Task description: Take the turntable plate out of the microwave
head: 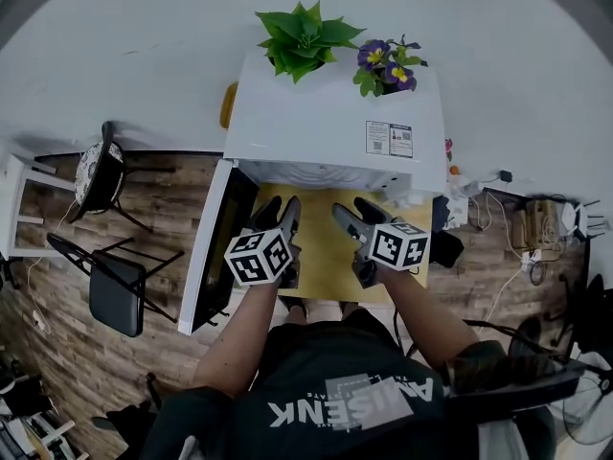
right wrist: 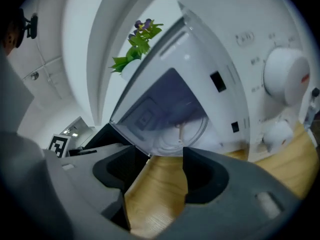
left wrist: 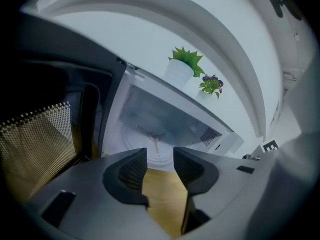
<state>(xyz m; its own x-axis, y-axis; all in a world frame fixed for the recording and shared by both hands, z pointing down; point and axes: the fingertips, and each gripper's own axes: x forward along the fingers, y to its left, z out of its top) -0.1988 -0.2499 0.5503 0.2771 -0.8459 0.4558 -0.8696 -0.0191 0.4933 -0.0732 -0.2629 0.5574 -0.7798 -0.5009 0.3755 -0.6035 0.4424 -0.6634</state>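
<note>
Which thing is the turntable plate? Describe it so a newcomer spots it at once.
Find the white microwave with a green potted plant and a purple-flowered plant on top, its door swung open to the left. Look into the open cavity: the turntable plate lies flat on its floor. It is the only round, clear glass disc there, set among plain white walls.

A plain room with a white wall (head: 124, 56), seemingly a makeshift test corner: a microwave (head: 335, 123) on a small wooden table (head: 326, 249), potted plants (head: 304, 34) on top, folding chairs (head: 117, 300) left, loose cables (head: 517, 257) right, plank floor (head: 57, 343).
</note>
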